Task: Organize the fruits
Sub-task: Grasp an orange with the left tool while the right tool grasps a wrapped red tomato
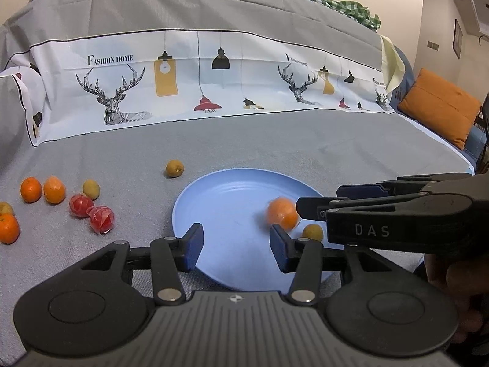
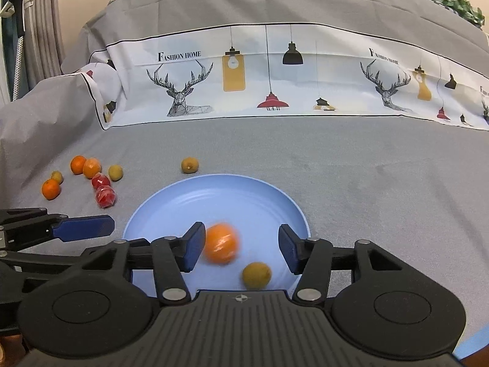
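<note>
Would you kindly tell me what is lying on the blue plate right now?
On the blue plate lie a blurred orange and a small yellow-green fruit. The plate's near edge is covered by the right gripper, so anything there is hidden.

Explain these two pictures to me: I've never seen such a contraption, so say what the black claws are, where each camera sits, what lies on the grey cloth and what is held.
A person holds a hand-held two-finger tool in each hand; each carries a camera looking along its blue-padded fingers. One picture comes from the left gripper, the other from the right gripper.

On the grey cloth sits a blue plate holding a blurred orange and a small greenish-brown fruit. The loose fruits, orange, red and brownish, lie off to the left.

Both grippers are open; nothing is held.
</note>
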Available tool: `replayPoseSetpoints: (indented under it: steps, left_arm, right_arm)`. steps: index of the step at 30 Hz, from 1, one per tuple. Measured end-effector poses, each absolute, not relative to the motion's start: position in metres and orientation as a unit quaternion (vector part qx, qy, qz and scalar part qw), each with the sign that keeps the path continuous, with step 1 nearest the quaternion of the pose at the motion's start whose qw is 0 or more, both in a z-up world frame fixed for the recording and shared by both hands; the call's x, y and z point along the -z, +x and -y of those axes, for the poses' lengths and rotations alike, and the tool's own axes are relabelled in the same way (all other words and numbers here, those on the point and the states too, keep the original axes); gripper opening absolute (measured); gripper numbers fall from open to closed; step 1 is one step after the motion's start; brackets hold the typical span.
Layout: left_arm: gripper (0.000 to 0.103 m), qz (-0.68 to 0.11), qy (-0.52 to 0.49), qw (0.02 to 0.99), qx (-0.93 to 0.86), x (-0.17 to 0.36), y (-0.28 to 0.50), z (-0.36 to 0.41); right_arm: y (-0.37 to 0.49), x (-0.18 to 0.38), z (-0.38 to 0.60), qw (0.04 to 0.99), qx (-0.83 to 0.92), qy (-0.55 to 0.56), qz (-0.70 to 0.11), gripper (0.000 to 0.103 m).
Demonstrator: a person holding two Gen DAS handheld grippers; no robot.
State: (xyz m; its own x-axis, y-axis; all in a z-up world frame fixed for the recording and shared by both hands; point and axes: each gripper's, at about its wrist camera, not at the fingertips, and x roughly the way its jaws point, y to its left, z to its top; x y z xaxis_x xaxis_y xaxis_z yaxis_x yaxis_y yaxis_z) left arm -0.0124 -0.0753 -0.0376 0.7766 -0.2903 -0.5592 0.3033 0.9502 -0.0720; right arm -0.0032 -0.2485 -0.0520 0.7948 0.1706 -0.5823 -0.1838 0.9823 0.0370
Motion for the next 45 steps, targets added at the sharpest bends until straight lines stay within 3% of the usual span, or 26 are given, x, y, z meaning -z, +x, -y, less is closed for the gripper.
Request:
replayPoseSetpoints:
  steps: [16, 25, 26, 29, 32, 42, 45]
  left_arm:
    - [0.050, -0.292, 0.011, 0.945, 0.149, 0.035, -0.014, 0.073]
    - [0.030, -0.291, 0.008, 0.947, 0.132, 0.033, -0.010, 0.068]
    - [0.029, -0.291, 0.006, 0.948, 0.127, 0.032, -0.009, 0.066]
    - [0.027, -0.287, -0.001, 0.952, 0.109, 0.028, -0.008, 0.058]
    - [0.027, -0.280, -0.004, 0.955, 0.093, 0.019, -0.006, 0.045]
    - [0.027, -0.256, 0.051, 0.965, 0.026, -0.009, 0.020, -0.032]
    - [0.027, -0.271, 0.002, 0.963, -0.012, -0.002, 0.023, -0.058]
  right_arm:
    - [-0.004, 0.052, 0.245, 0.947, -0.091, -0.024, -0.307, 0.055]
    - [-0.005, 0.052, 0.240, 0.948, -0.088, -0.038, -0.305, 0.054]
    - [-0.005, 0.052, 0.240, 0.948, -0.089, -0.038, -0.304, 0.051]
    - [-0.006, 0.051, 0.241, 0.948, -0.097, -0.034, -0.303, 0.030]
    - [-0.006, 0.048, 0.241, 0.948, -0.101, -0.026, -0.300, 0.018]
    - [-0.013, 0.033, 0.242, 0.954, -0.113, -0.011, -0.277, 0.018]
    - [-0.014, 0.028, 0.238, 0.956, -0.117, -0.007, -0.269, 0.018]
